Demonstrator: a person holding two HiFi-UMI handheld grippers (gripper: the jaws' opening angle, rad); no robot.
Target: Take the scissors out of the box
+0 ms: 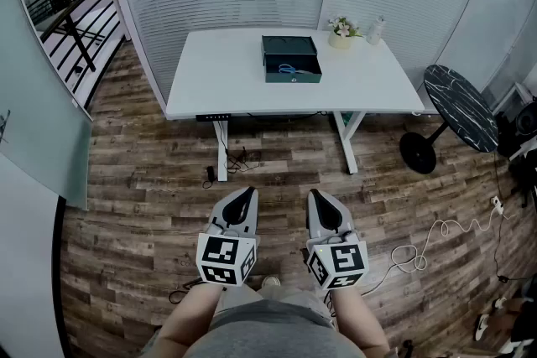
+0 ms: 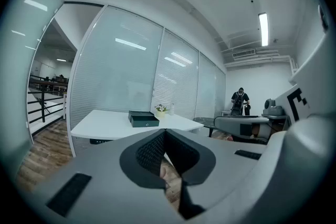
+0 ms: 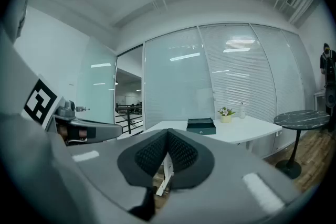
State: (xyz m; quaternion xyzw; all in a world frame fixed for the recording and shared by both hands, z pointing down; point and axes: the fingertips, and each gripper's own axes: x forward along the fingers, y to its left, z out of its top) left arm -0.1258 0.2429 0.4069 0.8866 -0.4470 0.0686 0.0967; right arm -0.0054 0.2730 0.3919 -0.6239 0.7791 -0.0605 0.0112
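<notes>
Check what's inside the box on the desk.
Blue-handled scissors lie in the open front of the dark green box. The lidded rear part hides anything else.

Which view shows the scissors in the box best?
The head view: looking down, it shows the blue-handled scissors lying inside the open box on the white table. Both gripper views see that box only side-on from afar; the scissors are hidden.
</notes>
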